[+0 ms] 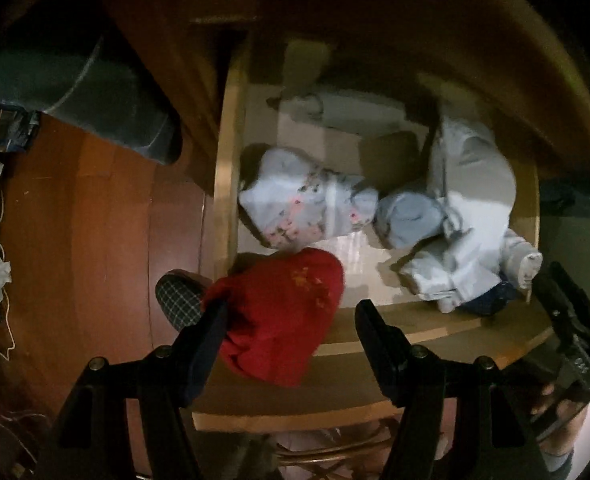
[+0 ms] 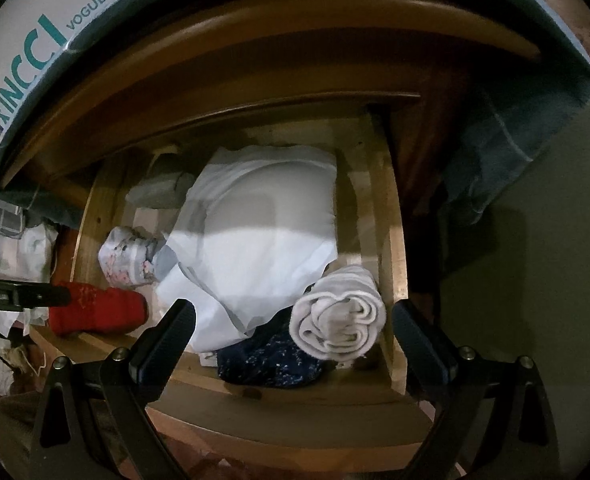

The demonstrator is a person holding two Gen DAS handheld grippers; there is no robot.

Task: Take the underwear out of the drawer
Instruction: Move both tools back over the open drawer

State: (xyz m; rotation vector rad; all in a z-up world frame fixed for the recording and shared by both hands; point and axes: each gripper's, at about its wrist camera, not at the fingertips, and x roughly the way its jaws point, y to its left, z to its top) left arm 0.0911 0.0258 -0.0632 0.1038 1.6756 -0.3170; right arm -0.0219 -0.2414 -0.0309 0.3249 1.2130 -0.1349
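left gripper [image 1: 291,320] fingers spread, red underwear [image 1: 283,316] between them over drawer [image 1: 225,184] front-left corner, grip not confirmed; right gripper [image 2: 295,328] wide open above white roll [image 2: 337,316] and navy piece [image 2: 267,360]; floral bundle [image 1: 307,200], white folded garment [image 2: 255,232] further back

Both views are dimly lit, softly blurred, heavily bent and vignetted at the edges; far parts are shadowed.

Reddish wooden floor [image 1: 95,208], dark wood cabinet [image 2: 255,40], pale wall [image 2: 535,280], dim warm light, hard shadows
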